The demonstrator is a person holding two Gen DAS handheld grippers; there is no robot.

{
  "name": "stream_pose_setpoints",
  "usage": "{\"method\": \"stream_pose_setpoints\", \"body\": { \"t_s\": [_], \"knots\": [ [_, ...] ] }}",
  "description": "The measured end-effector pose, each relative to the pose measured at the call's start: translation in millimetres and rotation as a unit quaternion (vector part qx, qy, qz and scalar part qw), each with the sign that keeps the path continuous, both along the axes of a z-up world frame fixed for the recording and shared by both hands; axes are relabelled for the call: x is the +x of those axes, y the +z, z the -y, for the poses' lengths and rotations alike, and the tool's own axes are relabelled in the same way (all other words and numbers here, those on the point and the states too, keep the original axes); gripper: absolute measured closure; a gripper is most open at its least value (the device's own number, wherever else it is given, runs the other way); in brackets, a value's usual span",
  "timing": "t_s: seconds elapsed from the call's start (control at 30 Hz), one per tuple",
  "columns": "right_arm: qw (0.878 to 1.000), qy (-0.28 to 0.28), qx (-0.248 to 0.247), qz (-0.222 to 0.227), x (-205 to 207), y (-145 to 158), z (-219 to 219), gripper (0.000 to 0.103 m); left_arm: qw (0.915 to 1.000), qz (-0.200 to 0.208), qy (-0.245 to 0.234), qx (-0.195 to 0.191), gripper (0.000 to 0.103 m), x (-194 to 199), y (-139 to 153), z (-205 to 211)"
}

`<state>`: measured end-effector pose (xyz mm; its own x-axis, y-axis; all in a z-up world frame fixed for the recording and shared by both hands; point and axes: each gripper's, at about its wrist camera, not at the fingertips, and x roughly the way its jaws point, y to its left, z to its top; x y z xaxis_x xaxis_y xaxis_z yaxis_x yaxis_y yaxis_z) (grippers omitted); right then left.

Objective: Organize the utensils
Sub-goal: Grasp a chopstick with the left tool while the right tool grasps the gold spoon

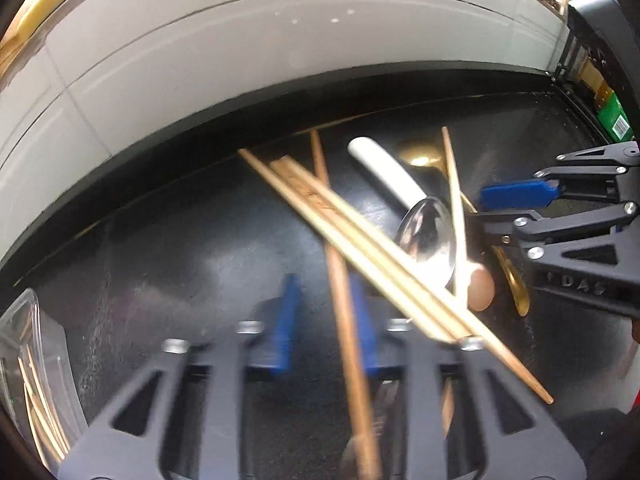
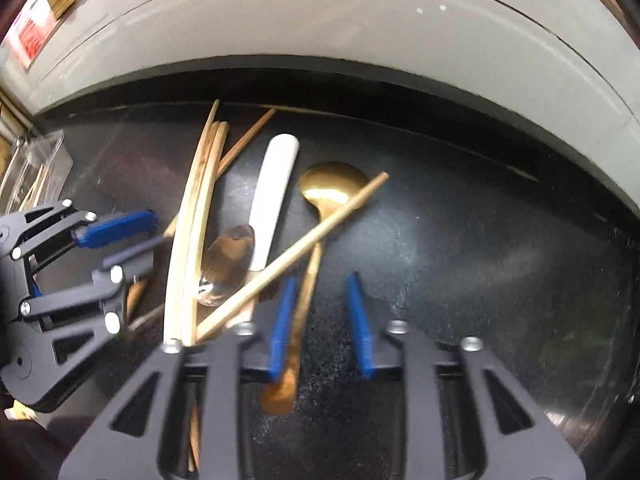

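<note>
A pile of utensils lies on the black counter (image 1: 168,248): several pale chopsticks (image 1: 360,236), a dark brown chopstick (image 1: 344,300), a silver spoon with a white handle (image 1: 428,236) and a gold spoon (image 2: 332,188). My left gripper (image 1: 326,320) is open, its blue pads either side of the brown chopstick. My right gripper (image 2: 320,324) is open, its pads astride the gold spoon's handle (image 2: 304,300), which lies close to the left pad. Each gripper shows in the other's view: the right (image 1: 508,204), the left (image 2: 128,240).
A clear plastic container (image 1: 32,380) holding several chopsticks stands at the counter's left; it also shows in the right wrist view (image 2: 36,168). A grey-white wall (image 1: 240,60) backs the counter. A green box (image 1: 616,116) sits at the far right.
</note>
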<state>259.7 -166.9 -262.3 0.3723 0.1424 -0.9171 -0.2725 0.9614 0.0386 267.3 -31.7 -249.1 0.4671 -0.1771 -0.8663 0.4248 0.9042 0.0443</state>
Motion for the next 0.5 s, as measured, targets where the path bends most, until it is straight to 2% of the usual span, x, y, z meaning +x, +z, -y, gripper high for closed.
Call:
{"method": "stream_pose_setpoints", "body": {
  "t_s": [0.03, 0.07, 0.2, 0.4, 0.5],
  "knots": [
    [1.000, 0.006, -0.003, 0.002, -1, 0, -2, 0.094, 1.0000, 0.000, -0.003, 0.001, 0.096, 0, 0, 2],
    [1.000, 0.008, -0.008, 0.003, -2, 1, -4, 0.096, 1.0000, 0.003, -0.002, 0.003, 0.097, 0, 0, 4],
    [1.000, -0.010, -0.009, 0.003, -6, 6, 0, 0.097, 0.9997, 0.013, 0.009, 0.019, 0.098, 0, 9, 6],
    [0.997, -0.063, -0.013, 0.042, -41, 39, 33, 0.097, 0.9965, 0.051, 0.063, 0.017, 0.098, -18, 66, -24],
    [0.994, -0.090, -0.003, 0.054, -59, 53, 53, 0.097, 0.9930, 0.089, 0.076, 0.015, 0.098, -36, 101, -35]
  ]
}}
